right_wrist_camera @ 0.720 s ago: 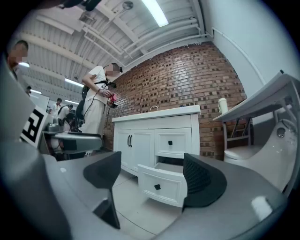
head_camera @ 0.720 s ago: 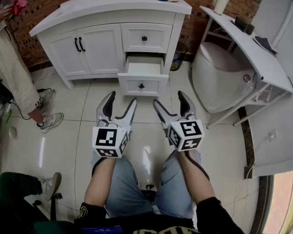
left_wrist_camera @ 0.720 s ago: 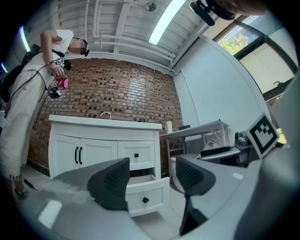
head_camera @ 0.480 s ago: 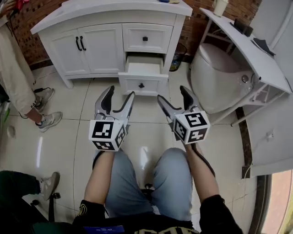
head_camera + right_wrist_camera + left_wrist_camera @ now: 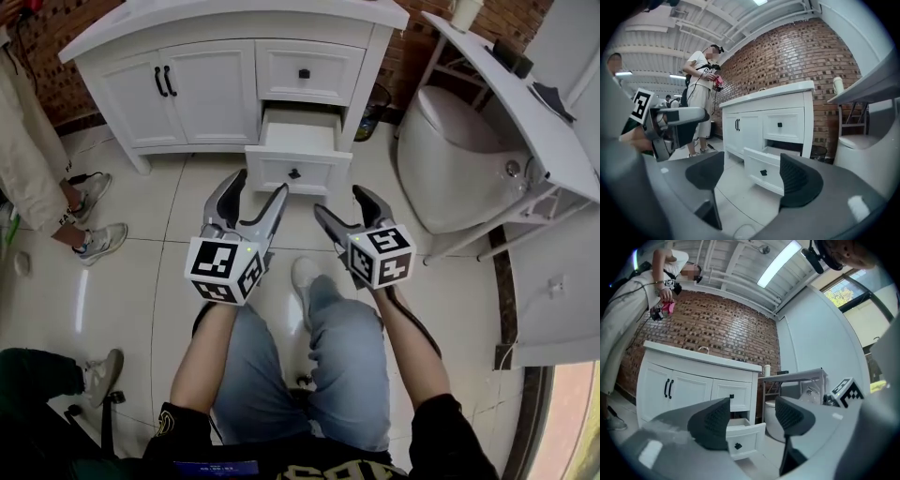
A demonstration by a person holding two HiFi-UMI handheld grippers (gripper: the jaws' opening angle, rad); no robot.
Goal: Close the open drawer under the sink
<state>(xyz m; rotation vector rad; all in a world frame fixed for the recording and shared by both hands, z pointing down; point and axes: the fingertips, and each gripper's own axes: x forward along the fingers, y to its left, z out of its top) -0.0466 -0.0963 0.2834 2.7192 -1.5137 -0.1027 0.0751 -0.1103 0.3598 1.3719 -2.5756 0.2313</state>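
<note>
The white vanity cabinet stood ahead of you, with its lower right-hand drawer pulled out. You held the left gripper and right gripper short of the drawer front, clear of it. Both sets of jaws were wide apart and empty.

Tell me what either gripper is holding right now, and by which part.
Nothing is held. The left gripper and right gripper both have open, empty jaws, short of the open drawer.
</note>
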